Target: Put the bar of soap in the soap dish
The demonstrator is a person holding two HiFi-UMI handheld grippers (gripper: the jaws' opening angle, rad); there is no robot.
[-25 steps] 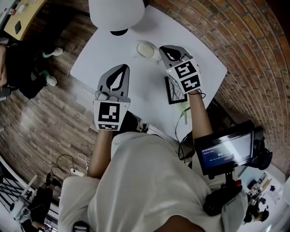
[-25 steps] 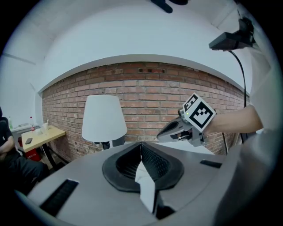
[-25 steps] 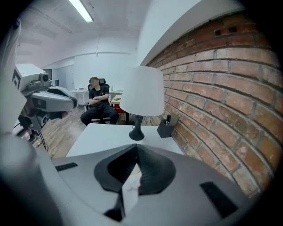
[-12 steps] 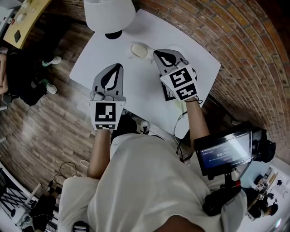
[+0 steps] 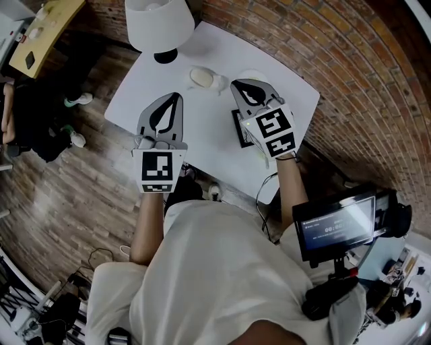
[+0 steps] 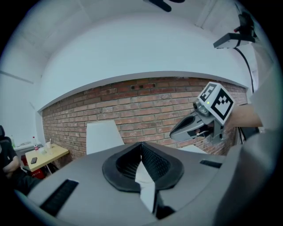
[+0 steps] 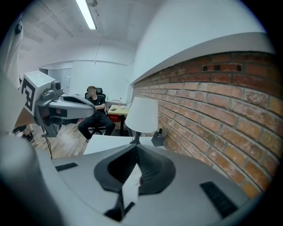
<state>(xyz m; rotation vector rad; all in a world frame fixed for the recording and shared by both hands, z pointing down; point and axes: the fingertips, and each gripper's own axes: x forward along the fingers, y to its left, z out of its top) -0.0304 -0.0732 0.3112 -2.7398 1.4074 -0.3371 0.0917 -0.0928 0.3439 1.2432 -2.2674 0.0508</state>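
White tabletop (image 5: 209, 131) with rounded corners, set close to a red brick wall (image 5: 363, 81) that runs along the right and far side. A table lamp (image 5: 158, 23) with a white shade and dark base sits at the tabletop's far left end. The floor (image 5: 60, 195) is grey-brown wood planks, left and near. Yellow-topped desk (image 5: 50, 23) far left. Above the brick is a plain white surface (image 6: 132, 48). Ceiling tube light (image 7: 86, 13) is on. Black office chair (image 7: 101, 92) far back, with a person seated. Lit screen (image 5: 333, 226) on a stand near right.

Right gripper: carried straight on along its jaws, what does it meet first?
Probably the lamp, dead ahead of the right gripper; the table before it could come first, depth is unclear.
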